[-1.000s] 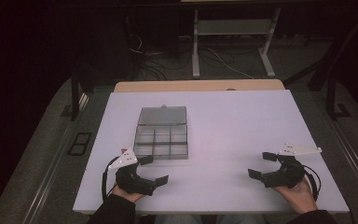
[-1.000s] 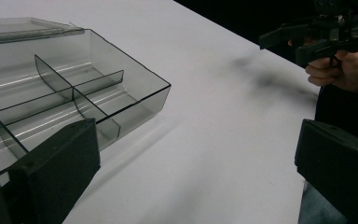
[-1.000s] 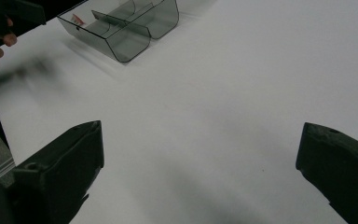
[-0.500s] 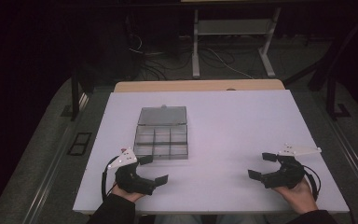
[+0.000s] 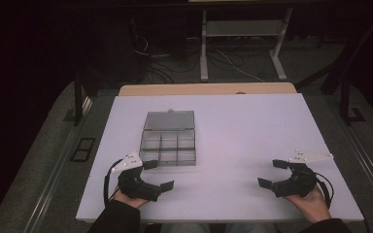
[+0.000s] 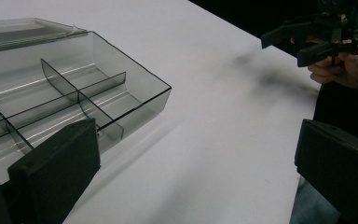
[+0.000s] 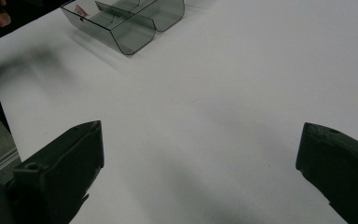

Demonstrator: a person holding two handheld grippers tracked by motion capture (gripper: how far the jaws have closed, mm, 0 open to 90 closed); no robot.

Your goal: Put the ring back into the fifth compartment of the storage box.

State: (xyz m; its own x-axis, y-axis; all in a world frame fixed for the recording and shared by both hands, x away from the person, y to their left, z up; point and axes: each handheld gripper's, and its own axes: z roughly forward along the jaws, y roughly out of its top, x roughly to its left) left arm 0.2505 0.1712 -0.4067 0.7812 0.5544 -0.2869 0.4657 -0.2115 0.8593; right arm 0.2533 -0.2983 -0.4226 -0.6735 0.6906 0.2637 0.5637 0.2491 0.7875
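Observation:
A clear smoky plastic compartment box (image 5: 167,145) with its lid folded back lies left of the table's middle; its cells look empty. Close up in the left gripper view the box (image 6: 65,100) sits just ahead of the left jaw. My left gripper (image 5: 158,175) rests near the front edge, just below the box, jaws wide apart and empty. My right gripper (image 5: 273,174) lies at the front right, open, nothing between its jaws. In the right gripper view the box (image 7: 128,18) is far off at the top left, and in the left gripper view the right gripper (image 6: 314,37) is at the top right.
The white table top (image 5: 243,126) lies on a wooden board (image 5: 204,89). Behind the table stand a metal frame (image 5: 243,34) and loose cables on the dark floor. A dark post (image 5: 79,97) stands by the table's left edge.

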